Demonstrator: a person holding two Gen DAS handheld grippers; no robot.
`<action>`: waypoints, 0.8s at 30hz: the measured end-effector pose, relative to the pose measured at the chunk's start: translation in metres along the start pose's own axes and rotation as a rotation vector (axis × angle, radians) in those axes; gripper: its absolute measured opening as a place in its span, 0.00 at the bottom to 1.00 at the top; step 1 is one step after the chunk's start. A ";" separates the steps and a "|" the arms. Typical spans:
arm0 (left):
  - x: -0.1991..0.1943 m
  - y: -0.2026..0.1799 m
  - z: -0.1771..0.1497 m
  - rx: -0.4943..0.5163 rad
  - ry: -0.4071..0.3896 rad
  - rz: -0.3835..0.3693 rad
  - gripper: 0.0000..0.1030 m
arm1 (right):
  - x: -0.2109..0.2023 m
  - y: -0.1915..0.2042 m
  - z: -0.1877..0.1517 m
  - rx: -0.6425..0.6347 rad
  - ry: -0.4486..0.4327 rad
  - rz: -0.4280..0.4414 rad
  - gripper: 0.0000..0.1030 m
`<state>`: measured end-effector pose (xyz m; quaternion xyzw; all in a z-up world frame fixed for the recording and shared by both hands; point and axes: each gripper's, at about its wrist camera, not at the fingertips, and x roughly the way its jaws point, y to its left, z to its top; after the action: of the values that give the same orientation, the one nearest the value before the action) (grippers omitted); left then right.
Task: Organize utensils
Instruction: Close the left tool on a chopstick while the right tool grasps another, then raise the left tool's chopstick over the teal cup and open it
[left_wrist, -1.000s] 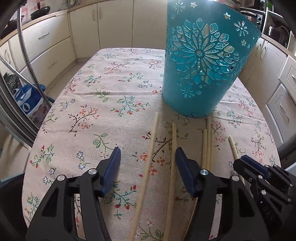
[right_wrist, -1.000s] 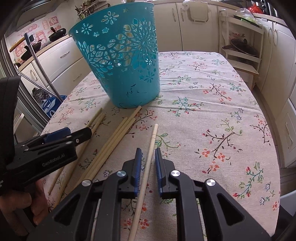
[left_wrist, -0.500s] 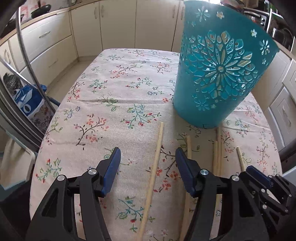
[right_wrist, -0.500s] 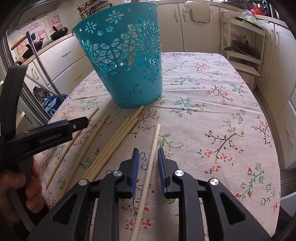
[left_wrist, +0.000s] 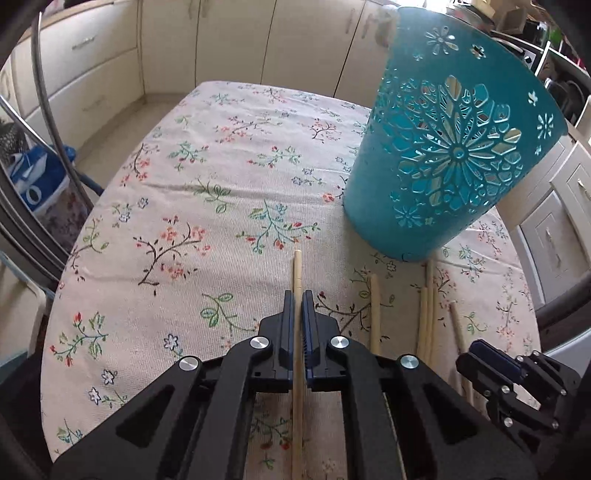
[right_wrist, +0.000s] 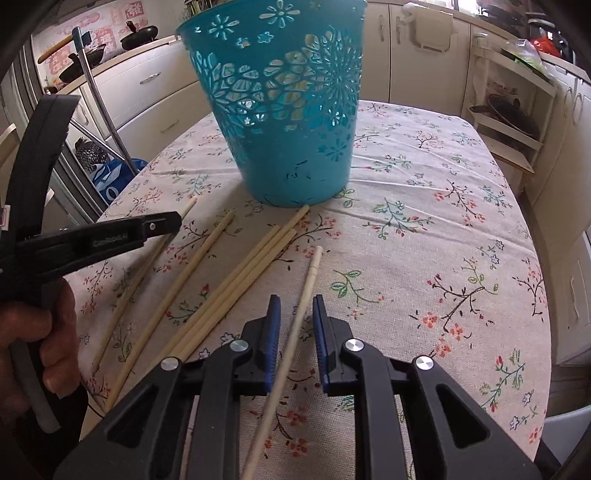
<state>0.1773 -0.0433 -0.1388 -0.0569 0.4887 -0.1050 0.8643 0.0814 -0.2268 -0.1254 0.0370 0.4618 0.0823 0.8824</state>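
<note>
The left tool (left_wrist: 298, 308) had clamped a chopstick (left_wrist: 297, 269) on the bench (left_wrist: 192, 206); the right tool (right_wrist: 295, 314) stood narrowly parted astride another chopstick (right_wrist: 312, 269), pads clear.

Chopsticks (left_wrist: 297, 273) (right_wrist: 295, 325): pale bare wood or bamboo, matt, smooth, no lacquer visible. Basket (left_wrist: 454, 147) (right_wrist: 284, 110): teal moulded plastic with cut-out flower pattern, slight sheen; tablecloth (left_wrist: 207, 206) (right_wrist: 424, 258): woven cloth with visible coarse weave, matt, printed floral, a few creases. Left gripper (left_wrist: 298, 299) and right gripper (right_wrist: 295, 306): black matt plastic bodies with shiny bare-metal pivot pins, blue ribbed pads (right_wrist: 271, 325) that look rubbery; cabinets (left_wrist: 166, 44) behind are cream, smooth, semi-gloss.
</note>
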 end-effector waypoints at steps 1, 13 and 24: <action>0.001 0.001 0.002 0.004 0.016 -0.006 0.05 | 0.000 -0.002 0.001 0.014 0.005 0.007 0.22; -0.003 -0.015 0.012 0.127 0.049 -0.024 0.04 | 0.002 -0.004 0.006 -0.017 0.085 0.007 0.06; -0.143 -0.036 0.058 0.030 -0.495 -0.336 0.04 | -0.003 -0.019 -0.005 0.112 -0.008 0.068 0.06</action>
<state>0.1507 -0.0450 0.0169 -0.1481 0.2450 -0.2368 0.9284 0.0779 -0.2457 -0.1281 0.1023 0.4608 0.0863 0.8773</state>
